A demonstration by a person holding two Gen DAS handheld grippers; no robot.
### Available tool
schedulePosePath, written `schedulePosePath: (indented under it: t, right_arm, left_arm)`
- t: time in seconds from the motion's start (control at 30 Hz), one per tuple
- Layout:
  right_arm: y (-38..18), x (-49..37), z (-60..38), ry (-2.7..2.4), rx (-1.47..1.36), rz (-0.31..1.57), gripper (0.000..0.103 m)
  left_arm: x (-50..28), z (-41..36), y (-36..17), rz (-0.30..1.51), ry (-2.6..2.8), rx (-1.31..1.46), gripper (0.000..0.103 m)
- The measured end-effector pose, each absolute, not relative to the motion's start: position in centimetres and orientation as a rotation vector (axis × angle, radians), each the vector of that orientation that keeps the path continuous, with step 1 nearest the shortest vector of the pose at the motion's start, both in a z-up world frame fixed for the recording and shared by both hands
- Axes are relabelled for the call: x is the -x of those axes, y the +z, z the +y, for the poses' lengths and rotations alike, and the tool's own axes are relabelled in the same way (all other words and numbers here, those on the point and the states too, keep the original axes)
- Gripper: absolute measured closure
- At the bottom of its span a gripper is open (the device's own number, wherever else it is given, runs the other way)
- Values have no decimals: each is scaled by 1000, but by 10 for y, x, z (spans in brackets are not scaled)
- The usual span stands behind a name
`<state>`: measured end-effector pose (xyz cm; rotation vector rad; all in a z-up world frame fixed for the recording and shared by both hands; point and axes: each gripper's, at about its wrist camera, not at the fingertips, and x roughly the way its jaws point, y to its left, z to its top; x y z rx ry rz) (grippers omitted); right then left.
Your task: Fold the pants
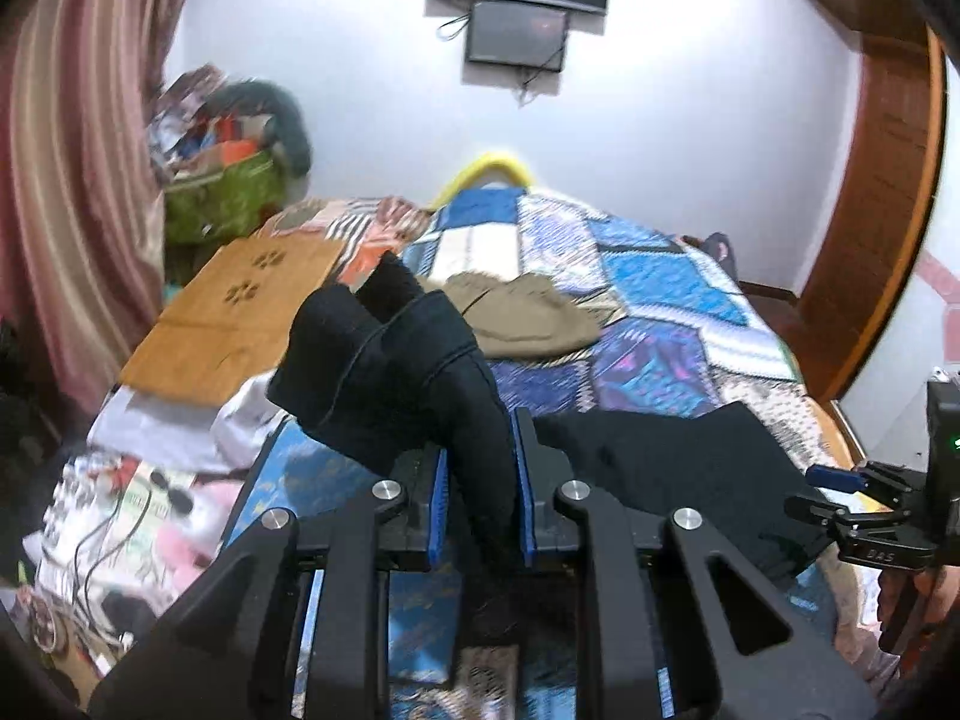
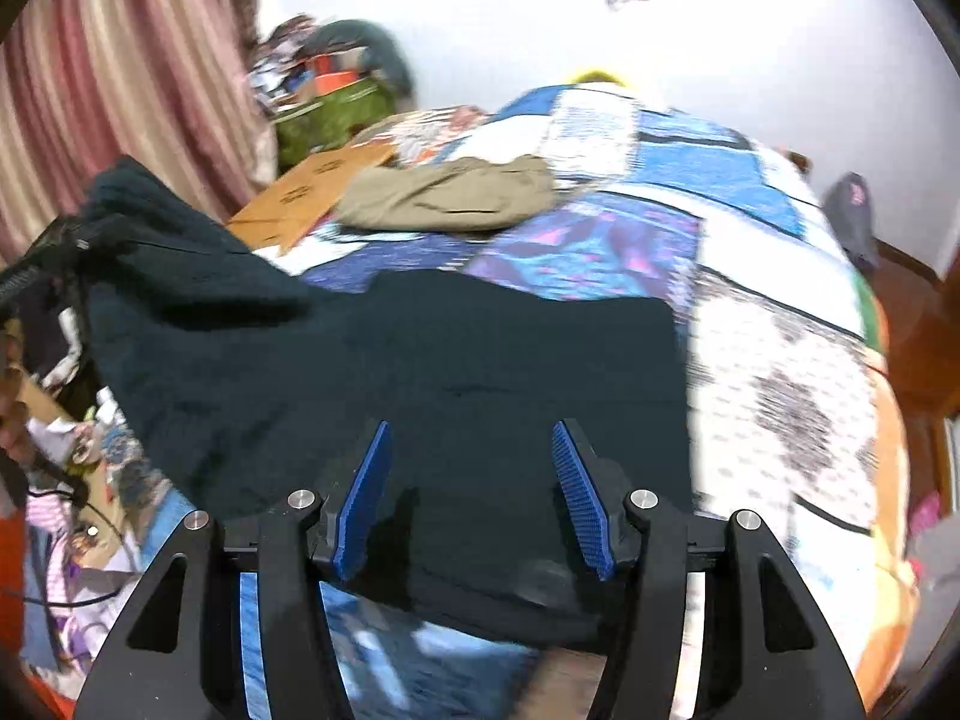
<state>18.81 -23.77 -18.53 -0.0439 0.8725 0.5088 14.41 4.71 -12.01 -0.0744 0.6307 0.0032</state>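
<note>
One pair of black fabric pants [image 2: 456, 360] on patchwork-quilted bed [image 2: 780, 372]; left claw [image 1: 483, 468] pinching one raised leg, right claw [image 2: 474, 498] spread; one olive garment [image 2: 450, 195] beyond.

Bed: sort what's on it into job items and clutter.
Job:
black pants
left gripper, clamped on a bunched pant end
right gripper, open above the pants

Clutter:
khaki garment
cardboard sheet
patchwork quilt

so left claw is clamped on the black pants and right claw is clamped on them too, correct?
Half right. The left claw is clamped on the black pants, but the right wrist view shows the right claw open above them, gripping nothing.
</note>
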Motion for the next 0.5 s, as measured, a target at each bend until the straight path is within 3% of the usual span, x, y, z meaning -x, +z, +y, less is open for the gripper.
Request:
schedulePosePath:
  t: [0.5]
  right_arm:
    - [-227, -194, -280, 459, 3, 920, 47]
  left_arm:
    - [-187, -51, -101, 648, -204, 61, 92]
